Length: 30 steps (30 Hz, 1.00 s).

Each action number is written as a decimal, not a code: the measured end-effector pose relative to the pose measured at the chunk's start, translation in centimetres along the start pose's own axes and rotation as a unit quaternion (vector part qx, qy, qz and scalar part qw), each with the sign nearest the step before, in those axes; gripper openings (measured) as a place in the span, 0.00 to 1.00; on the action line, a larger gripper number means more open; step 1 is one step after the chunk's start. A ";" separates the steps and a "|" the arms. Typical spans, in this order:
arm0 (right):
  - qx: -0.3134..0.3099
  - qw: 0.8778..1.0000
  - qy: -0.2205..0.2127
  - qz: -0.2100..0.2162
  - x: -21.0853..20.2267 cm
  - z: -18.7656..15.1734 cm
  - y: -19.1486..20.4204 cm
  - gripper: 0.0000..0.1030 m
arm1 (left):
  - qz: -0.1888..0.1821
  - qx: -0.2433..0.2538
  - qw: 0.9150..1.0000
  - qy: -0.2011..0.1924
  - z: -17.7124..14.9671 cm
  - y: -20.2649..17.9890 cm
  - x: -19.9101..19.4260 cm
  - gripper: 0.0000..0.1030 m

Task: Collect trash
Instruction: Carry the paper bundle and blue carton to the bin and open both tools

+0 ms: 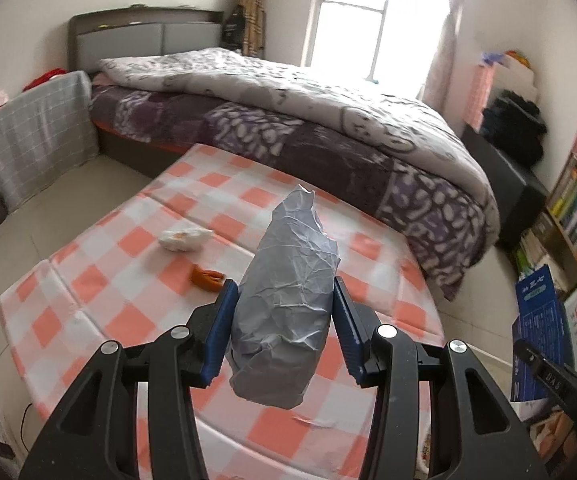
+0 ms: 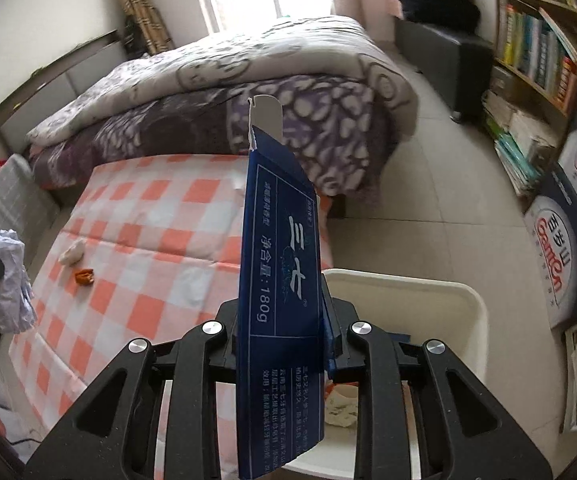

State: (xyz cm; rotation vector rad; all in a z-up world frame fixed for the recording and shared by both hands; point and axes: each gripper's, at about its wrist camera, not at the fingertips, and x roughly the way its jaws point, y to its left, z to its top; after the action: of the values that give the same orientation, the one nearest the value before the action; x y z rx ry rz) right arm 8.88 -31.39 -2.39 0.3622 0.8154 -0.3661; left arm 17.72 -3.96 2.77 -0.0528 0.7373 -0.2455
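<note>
Left gripper [image 1: 284, 316]: fingers clamped on a crumpled ball of paper [image 1: 288, 300], held up above the checked mat [image 1: 100, 280]. Right gripper [image 2: 280, 328]: fingers pressed nearly together on a flattened blue box [image 2: 278, 280], held upright over the near right corner of the mat, above a white bin [image 2: 428, 292]. On the mat lie 2 loose scraps: a white tissue wad [image 1: 184, 239] and, just nearer, an orange peel [image 1: 207, 278]. Bed [image 1: 288, 120] beyond the mat.

Items counted: 2 grippers [image 1: 284, 320] [image 2: 280, 336], 1 crumpled paper [image 1: 288, 300], 1 blue box [image 2: 280, 280], 1 tissue wad [image 1: 184, 239], 1 orange peel [image 1: 207, 278], 1 white bin [image 2: 468, 304].
</note>
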 end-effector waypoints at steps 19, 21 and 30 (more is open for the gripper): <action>0.114 0.993 0.017 -0.028 -0.8 0.2 -8.9 0.66 | -0.092 0.121 0.986 0.062 -5.1 -13.3 3.3 0.46; 0.127 0.991 0.012 -0.033 -1.1 0.2 -9.6 0.66 | -0.104 0.134 0.983 0.072 -5.9 -14.5 3.5 0.46; 0.184 0.982 -0.003 -0.035 -1.6 0.6 -12.3 0.71 | -0.195 0.182 0.956 0.121 -9.4 -19.6 3.8 0.52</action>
State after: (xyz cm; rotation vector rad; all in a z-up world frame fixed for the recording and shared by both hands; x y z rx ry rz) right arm 2.76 -42.15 -2.91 0.6781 0.7549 -0.5852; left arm 10.15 -23.49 -4.13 0.1873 0.9118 -0.7730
